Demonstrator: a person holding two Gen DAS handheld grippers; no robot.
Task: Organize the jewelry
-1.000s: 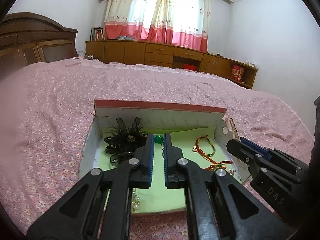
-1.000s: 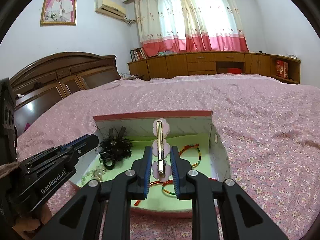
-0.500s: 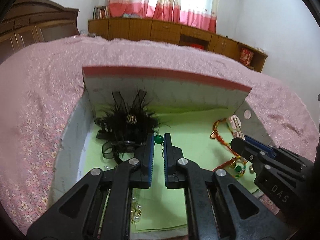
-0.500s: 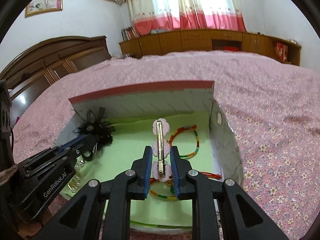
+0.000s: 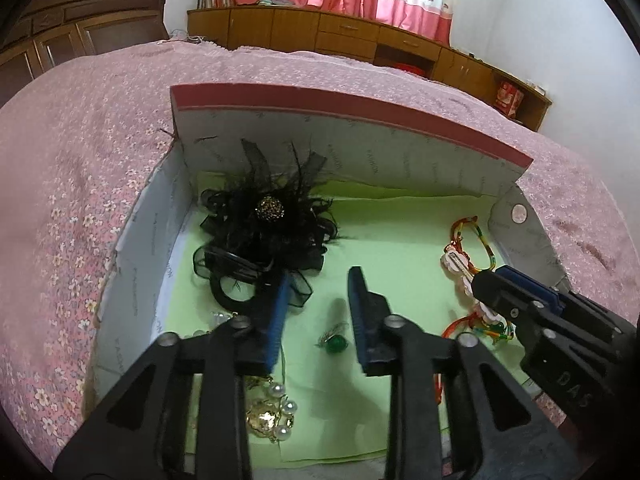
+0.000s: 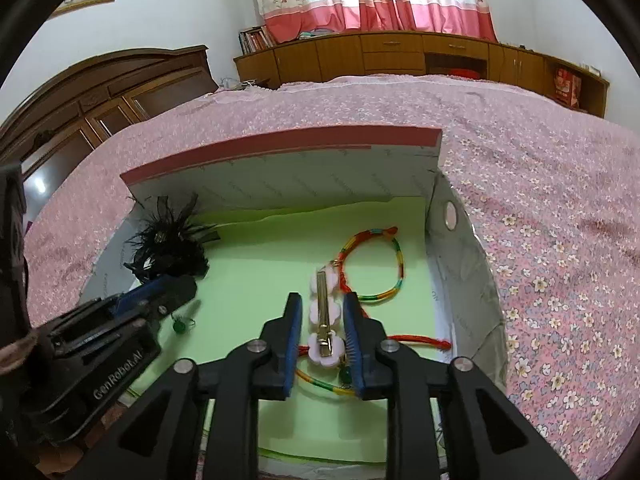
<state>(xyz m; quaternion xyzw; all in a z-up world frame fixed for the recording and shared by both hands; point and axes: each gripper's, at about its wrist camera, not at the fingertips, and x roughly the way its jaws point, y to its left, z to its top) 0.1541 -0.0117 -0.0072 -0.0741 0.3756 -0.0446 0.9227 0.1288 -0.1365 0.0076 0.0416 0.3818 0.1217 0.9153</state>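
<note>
An open box (image 5: 352, 120) with a green liner sits on the pink bedspread. My left gripper (image 5: 320, 280) is open low inside it, above a green bead earring (image 5: 335, 344) lying on the liner. A black feather hairpiece (image 5: 268, 220) lies at the left back. My right gripper (image 6: 320, 304) is open around a pink flower hair clip (image 6: 325, 316), which rests on the liner over coloured cord bracelets (image 6: 384, 264). The clip also shows in the left wrist view (image 5: 460, 268), as does the right gripper (image 5: 492, 284).
A pearl and gold brooch (image 5: 272, 412) lies near the box's front left. The box's back flap (image 6: 280, 160) stands upright. The right wall (image 6: 460, 280) is close to the bracelets. A wooden headboard (image 6: 100, 92) and cabinets (image 6: 400, 52) stand beyond the bed.
Both grippers moved down into the box and opened. The left let go of the green bead earring, the right let go of the pink hair clip; both now lie on the liner.
</note>
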